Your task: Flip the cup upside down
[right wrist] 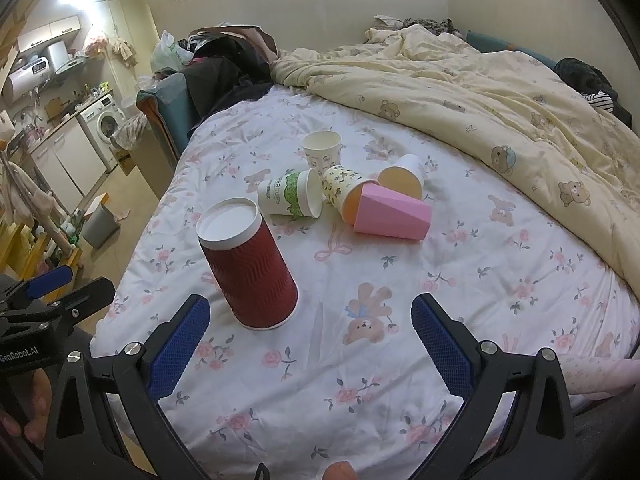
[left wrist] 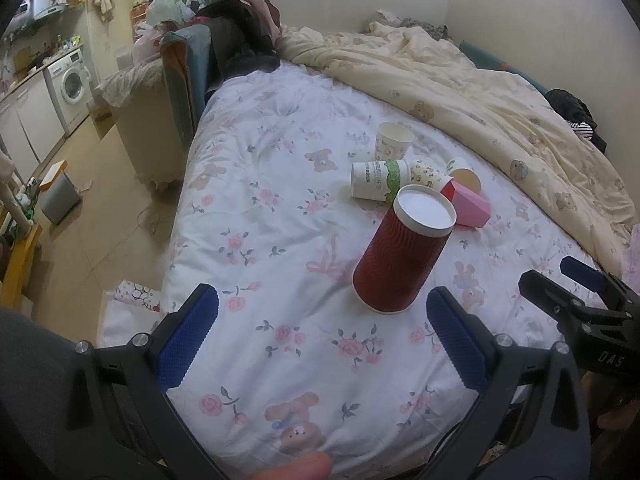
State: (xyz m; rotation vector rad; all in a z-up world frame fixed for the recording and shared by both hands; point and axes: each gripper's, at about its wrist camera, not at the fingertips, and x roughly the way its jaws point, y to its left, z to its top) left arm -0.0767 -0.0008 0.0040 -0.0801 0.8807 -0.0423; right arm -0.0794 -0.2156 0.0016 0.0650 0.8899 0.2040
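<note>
A dark red ribbed paper cup (left wrist: 396,256) stands upside down on the floral bedsheet (left wrist: 280,208), its white base up; it also shows in the right wrist view (right wrist: 250,264). My left gripper (left wrist: 322,312) is open and empty, just in front of the cup and apart from it. My right gripper (right wrist: 310,320) is open and empty, to the right of the cup and nearer than it. In the left wrist view the right gripper (left wrist: 576,300) shows at the right edge.
Behind the red cup lie a green-and-white cup (right wrist: 290,198), a patterned cup (right wrist: 348,192), a pink cup (right wrist: 394,214) and a white cup (right wrist: 404,178); one small cup (right wrist: 322,152) stands upright. A cream duvet (right wrist: 500,100) covers the bed's right side. The floor and a bin (right wrist: 100,222) lie left.
</note>
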